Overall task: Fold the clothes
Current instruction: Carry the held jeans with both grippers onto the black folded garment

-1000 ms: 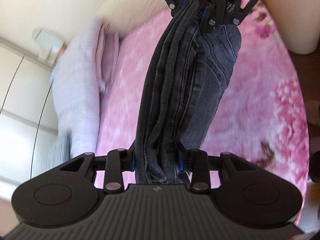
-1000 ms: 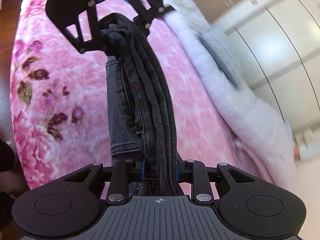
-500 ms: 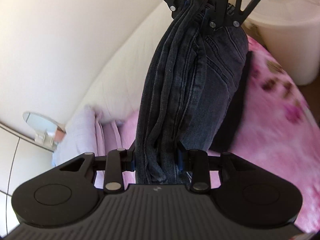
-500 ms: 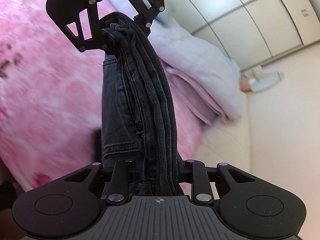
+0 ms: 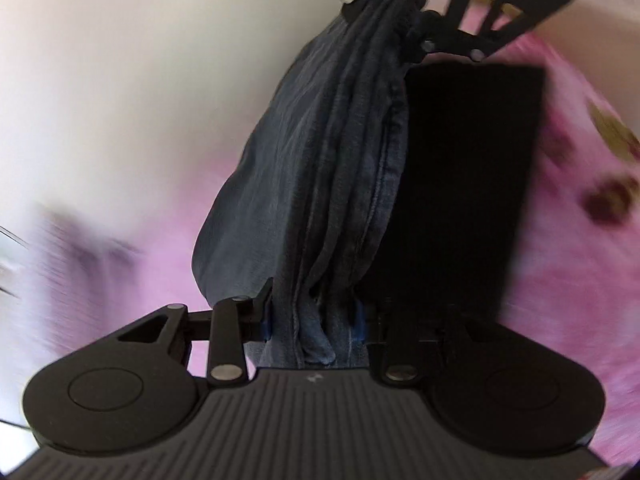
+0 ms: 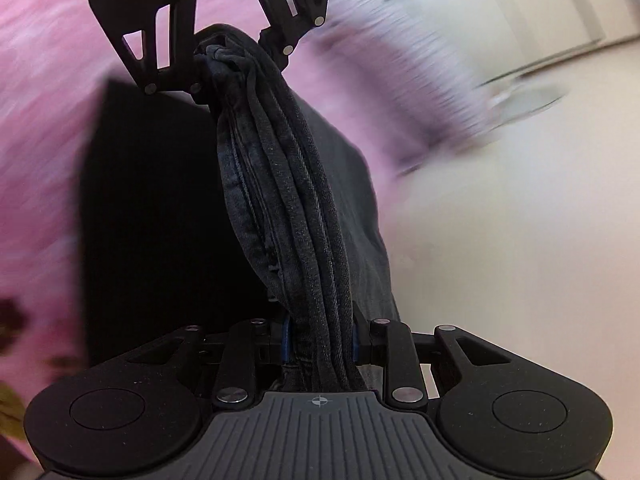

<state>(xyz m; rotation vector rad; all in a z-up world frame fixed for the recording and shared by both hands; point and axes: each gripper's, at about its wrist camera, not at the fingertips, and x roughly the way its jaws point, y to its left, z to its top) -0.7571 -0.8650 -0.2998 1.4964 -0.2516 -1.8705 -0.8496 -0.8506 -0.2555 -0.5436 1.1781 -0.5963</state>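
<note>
A folded pair of dark denim jeans (image 5: 332,200) hangs stretched between both grippers above a pink floral bedspread (image 5: 580,272). My left gripper (image 5: 314,316) is shut on one bunched end; the far end sits in my right gripper (image 5: 404,28) at the top of the left wrist view. In the right wrist view my right gripper (image 6: 320,336) clamps the thick folds of the jeans (image 6: 288,208), and my left gripper (image 6: 224,60) holds the other end ahead. A folded black garment (image 5: 468,184) lies flat on the bed right beside the hanging jeans (image 6: 152,220).
A cream headboard (image 5: 120,100) rises behind the bed. A pale lilac blanket (image 6: 400,72) lies blurred along the bed's far side, with white wardrobe doors (image 6: 520,8) beyond it.
Both grippers have swung across the bed with the jeans and come lower. The headboard now fills the background and the black folded garment has come close beside the jeans.
</note>
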